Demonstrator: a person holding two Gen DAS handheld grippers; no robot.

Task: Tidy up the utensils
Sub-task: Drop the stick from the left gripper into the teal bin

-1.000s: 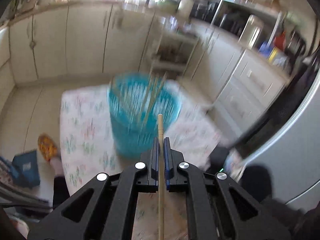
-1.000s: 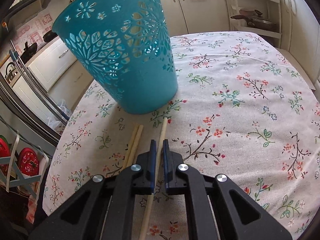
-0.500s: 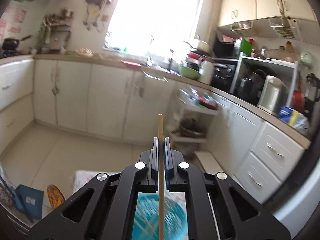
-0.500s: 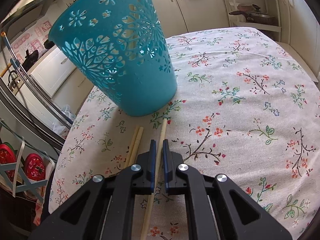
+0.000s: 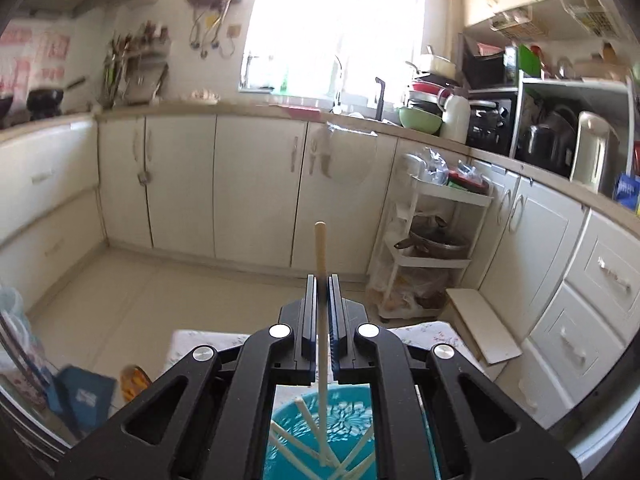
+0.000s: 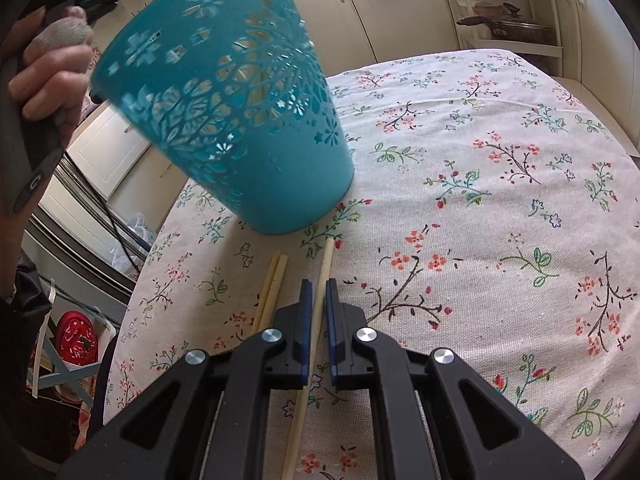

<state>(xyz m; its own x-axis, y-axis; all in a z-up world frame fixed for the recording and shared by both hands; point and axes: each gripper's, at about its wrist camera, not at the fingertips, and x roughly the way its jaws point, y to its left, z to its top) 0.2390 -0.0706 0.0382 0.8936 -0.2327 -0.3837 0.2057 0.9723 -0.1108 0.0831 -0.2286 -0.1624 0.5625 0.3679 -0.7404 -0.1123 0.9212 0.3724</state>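
A teal cut-out basket (image 6: 240,120) stands on the floral tablecloth (image 6: 500,200). My left gripper (image 5: 322,280) is shut on a wooden chopstick (image 5: 321,248), held upright over the basket's mouth (image 5: 344,420), its lower end down inside among several chopsticks. My right gripper (image 6: 316,286) is low over the table and shut on a chopstick (image 6: 320,292) that points at the basket's base. Two more chopsticks (image 6: 272,284) lie on the cloth just left of it.
The table's left edge (image 6: 160,248) falls off near the basket. The person's hand (image 6: 52,76) with the left gripper's handle is at the upper left of the right wrist view. Kitchen cabinets (image 5: 256,184) and a white trolley (image 5: 432,240) stand beyond the table.
My left gripper has tilted up from facing the basket to upright above it, with the chopstick's lower end now inside. The right gripper has stayed on its chopstick, nearly still.
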